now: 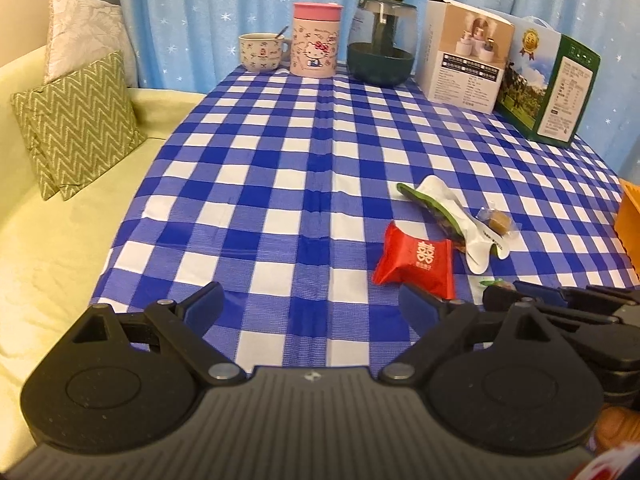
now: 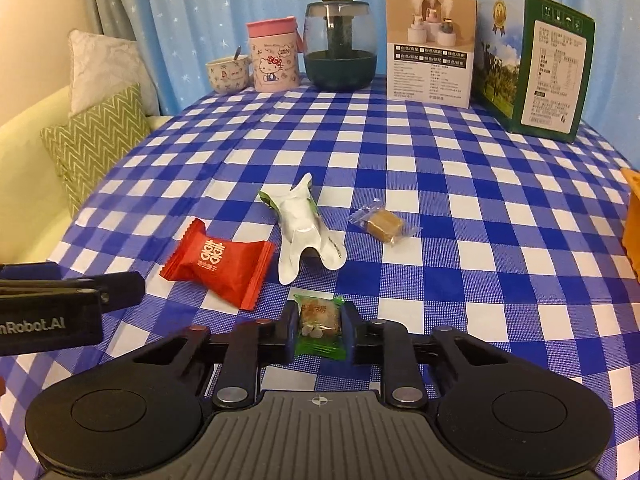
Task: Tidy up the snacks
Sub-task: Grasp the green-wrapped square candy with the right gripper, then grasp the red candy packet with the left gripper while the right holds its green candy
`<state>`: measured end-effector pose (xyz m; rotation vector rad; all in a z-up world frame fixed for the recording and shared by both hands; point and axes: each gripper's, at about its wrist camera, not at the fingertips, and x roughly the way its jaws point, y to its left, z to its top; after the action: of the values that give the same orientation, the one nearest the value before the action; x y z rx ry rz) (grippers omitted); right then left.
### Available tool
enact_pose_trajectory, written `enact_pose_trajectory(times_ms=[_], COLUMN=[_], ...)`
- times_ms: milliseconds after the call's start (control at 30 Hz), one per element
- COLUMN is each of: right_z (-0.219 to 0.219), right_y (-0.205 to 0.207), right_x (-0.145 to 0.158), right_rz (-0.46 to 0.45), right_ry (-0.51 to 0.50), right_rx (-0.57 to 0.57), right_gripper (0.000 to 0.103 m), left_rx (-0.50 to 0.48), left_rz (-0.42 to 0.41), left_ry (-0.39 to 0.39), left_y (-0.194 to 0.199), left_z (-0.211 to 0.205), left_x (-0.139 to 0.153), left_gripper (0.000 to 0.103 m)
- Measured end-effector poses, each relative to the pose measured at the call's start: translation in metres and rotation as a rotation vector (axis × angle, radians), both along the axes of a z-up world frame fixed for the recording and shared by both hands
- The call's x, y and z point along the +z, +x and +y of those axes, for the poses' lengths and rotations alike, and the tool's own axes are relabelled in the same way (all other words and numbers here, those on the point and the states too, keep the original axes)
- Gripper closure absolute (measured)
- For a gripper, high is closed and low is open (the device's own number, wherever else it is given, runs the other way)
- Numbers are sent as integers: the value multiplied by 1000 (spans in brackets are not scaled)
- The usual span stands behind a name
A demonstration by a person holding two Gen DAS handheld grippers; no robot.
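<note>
My right gripper (image 2: pixel 320 320) is shut on a small green-wrapped snack (image 2: pixel 319 328) low over the checked tablecloth (image 2: pixel 440 184). Just beyond it lie a red candy packet (image 2: pixel 218 266), a white and green pouch (image 2: pixel 304 228) and a clear-wrapped brown candy (image 2: pixel 384 222). My left gripper (image 1: pixel 312 304) stands open over bare cloth, nothing between its fingers. The red candy packet (image 1: pixel 416 260) lies just ahead of its right fingertip, with the pouch (image 1: pixel 456 216) and the brown candy (image 1: pixel 500 220) farther right.
An orange box (image 2: pixel 632 216) sits at the table's right edge. Along the back stand a mug (image 1: pixel 262 52), a pink cup (image 1: pixel 316 40), a glass teapot (image 1: pixel 380 44) and two cartons (image 1: pixel 468 52). A sofa with cushions (image 1: pixel 76 120) runs along the left.
</note>
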<state>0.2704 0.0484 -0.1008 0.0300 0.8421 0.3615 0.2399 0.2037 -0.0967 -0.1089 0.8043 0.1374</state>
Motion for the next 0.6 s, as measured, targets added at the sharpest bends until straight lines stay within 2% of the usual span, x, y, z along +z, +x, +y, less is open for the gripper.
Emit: enact_pose_trajectory(times_ms=[367,500,600], right_z=[-47,-60,-65], right_y=[-5,-4,-5], right_x=[12,11,10], right_rz=[-11,-2,3], right_ry=[9,9,9], right_rx=[-67,-81,-89], right_gripper=[81,81,81], left_rx=[-146,-175,-183], left_rz=[-20,-7,10], left_ry=[2,10,17], left_y=[29,41,48], left_z=[-22,-31,-35], left_x=[-6,-12,-16], left_gripper=[17,18,23])
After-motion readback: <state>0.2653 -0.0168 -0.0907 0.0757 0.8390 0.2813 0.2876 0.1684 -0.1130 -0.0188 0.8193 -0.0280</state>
